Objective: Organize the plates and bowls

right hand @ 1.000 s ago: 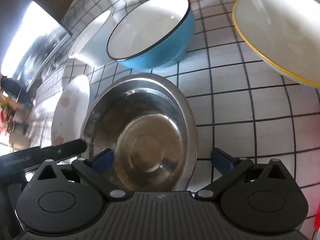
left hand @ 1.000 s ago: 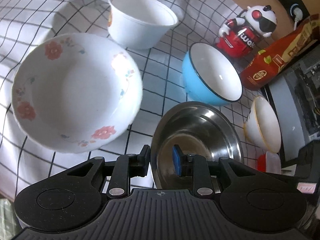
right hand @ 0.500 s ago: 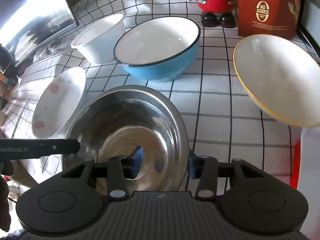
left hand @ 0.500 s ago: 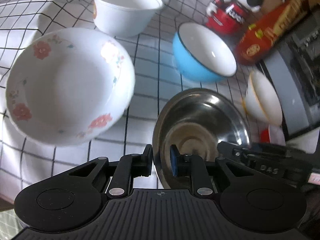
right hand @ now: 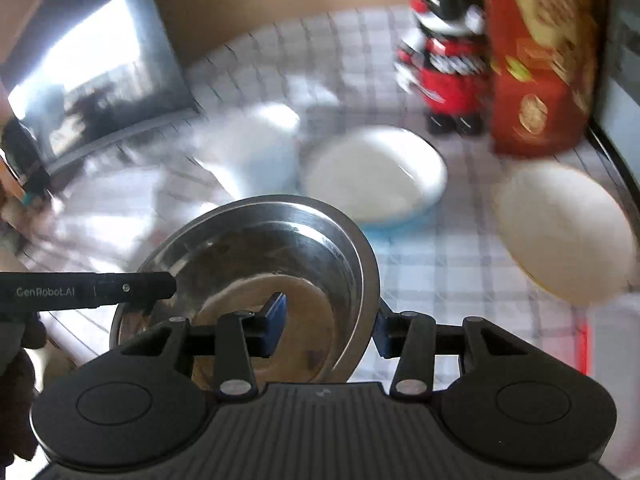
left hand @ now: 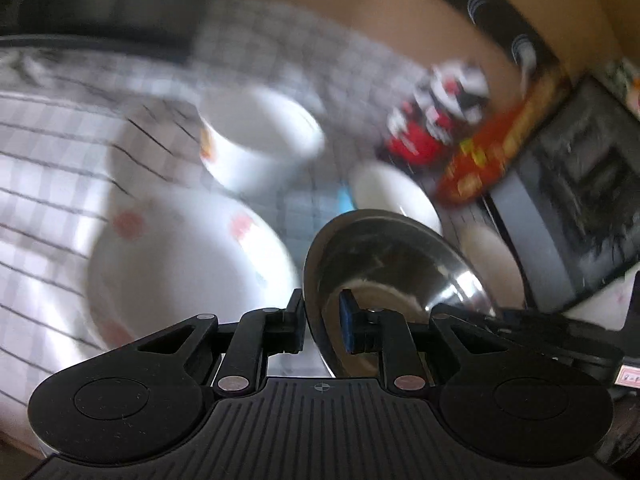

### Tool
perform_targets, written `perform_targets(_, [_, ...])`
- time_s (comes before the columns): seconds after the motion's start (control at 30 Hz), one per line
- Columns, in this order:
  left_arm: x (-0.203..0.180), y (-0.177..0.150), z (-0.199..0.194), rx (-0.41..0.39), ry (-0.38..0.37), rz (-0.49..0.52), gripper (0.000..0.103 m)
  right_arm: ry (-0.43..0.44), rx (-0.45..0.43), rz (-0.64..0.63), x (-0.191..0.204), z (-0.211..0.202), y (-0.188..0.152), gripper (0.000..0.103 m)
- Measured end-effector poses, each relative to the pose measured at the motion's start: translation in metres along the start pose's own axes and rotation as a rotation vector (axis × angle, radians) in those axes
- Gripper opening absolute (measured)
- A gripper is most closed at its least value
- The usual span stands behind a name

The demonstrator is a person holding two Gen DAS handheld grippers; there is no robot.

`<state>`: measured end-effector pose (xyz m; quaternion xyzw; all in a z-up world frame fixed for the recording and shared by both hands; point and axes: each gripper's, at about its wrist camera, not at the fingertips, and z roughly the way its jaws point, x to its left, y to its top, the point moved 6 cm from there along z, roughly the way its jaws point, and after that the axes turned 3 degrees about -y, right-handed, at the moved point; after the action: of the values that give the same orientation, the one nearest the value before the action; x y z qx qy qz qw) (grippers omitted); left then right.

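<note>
A steel bowl (left hand: 400,264) (right hand: 256,248) hangs tilted above the checked cloth, held from two sides. My left gripper (left hand: 322,312) is shut on its left rim, one pad inside and one outside. My right gripper (right hand: 328,326) is shut on the opposite rim. The left gripper's black finger (right hand: 100,290) shows at the far rim in the right wrist view. On the cloth stand a floral bowl (left hand: 188,272), a white bowl (left hand: 256,140) (right hand: 256,148), a blue bowl (left hand: 394,192) (right hand: 376,176) and a yellow-rimmed bowl (right hand: 560,232). Both views are motion-blurred.
A red and black toy robot (right hand: 448,60) and a red carton (right hand: 540,80) stand at the back of the table. A dark shiny panel (right hand: 92,80) leans at the back left. A dark appliance (left hand: 580,200) borders the table's right side.
The right gripper went from open around the steel bowl to shut on its rim. Both grippers then rose with the bowl, which left the cloth; the other bowls now look farther away.
</note>
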<state>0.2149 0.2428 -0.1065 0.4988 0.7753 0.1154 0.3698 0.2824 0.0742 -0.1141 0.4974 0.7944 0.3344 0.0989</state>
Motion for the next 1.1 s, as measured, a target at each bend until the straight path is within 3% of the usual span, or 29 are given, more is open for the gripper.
perform_targets(0.17, [0.070, 0.015, -0.017, 0.003, 0.099, -0.043, 0.021, -0.010, 0.026, -0.051, 0.070, 0.049, 0.016, 0.045])
perform_targets(0.33, [0.117, 0.022, -0.015, 0.032, 0.112, -0.023, 0.021, -0.080, 0.064, -0.087, 0.113, 0.089, 0.012, 0.045])
perform_targets(0.47, [0.133, 0.022, -0.004, 0.054, 0.126, -0.029, 0.021, -0.109, 0.121, -0.063, 0.120, 0.109, 0.002, 0.045])
perform_targets(0.7, [0.138, 0.019, 0.007, 0.053, 0.175, -0.039, 0.021, -0.099, 0.148, -0.139, 0.124, 0.126, 0.000, 0.045])
perform_targets(0.83, [0.138, 0.018, 0.017, 0.053, 0.244, 0.048, 0.021, -0.079, 0.129, -0.165, 0.123, 0.134, 0.003, 0.045])
perform_targets(0.97, [0.139, 0.019, 0.019, 0.046, 0.270, 0.063, 0.022, -0.054, 0.127, -0.181, 0.120, 0.137, 0.005, 0.045])
perform_targets(1.1, [0.148, 0.019, 0.020, 0.053, 0.287, 0.020, 0.033, -0.068, 0.079, -0.240, 0.119, 0.129, 0.008, 0.045])
